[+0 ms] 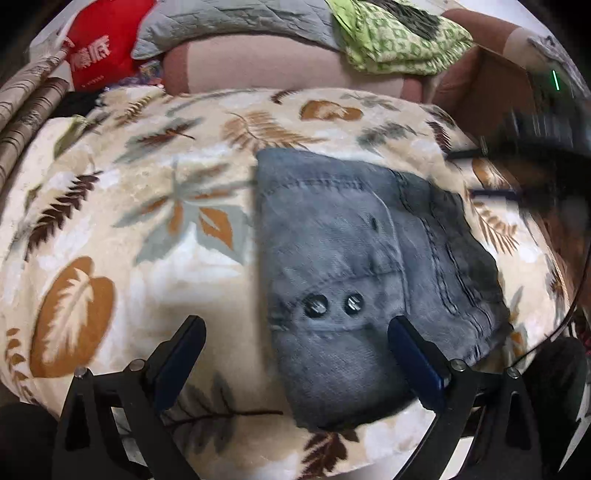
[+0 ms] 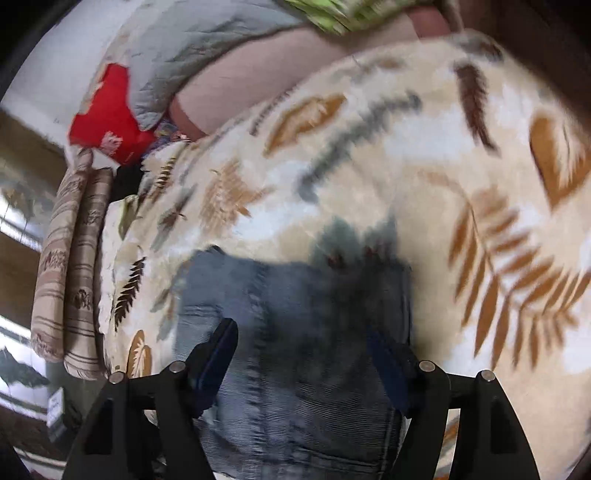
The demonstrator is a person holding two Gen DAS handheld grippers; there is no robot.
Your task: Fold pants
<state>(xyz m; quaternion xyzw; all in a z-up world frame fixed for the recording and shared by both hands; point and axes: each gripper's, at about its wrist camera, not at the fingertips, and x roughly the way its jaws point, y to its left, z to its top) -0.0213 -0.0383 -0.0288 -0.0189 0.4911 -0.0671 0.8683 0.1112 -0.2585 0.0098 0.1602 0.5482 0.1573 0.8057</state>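
We see jeans (image 1: 354, 266) folded on blanket (image 1: 147, 258): thick, floppy, probably heavy. Left tongs (image 1: 295, 336), right tongs (image 2: 306, 343) open, empty. We'd pinch near folded edge.

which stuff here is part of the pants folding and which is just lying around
Job:
- folded blue-grey denim pants
- left gripper, jaws open
- right gripper, jaws open

Lying about:
- red printed bag
- green patterned cloth
- grey quilted blanket
- striped beige cushions

Left wrist view: looks down between spread jaws, pants (image 1: 369, 266) ahead. Right wrist view: closer, tilted, blurred. Shared: pants (image 2: 295, 350), leaf-print blanket (image 1: 147, 221).
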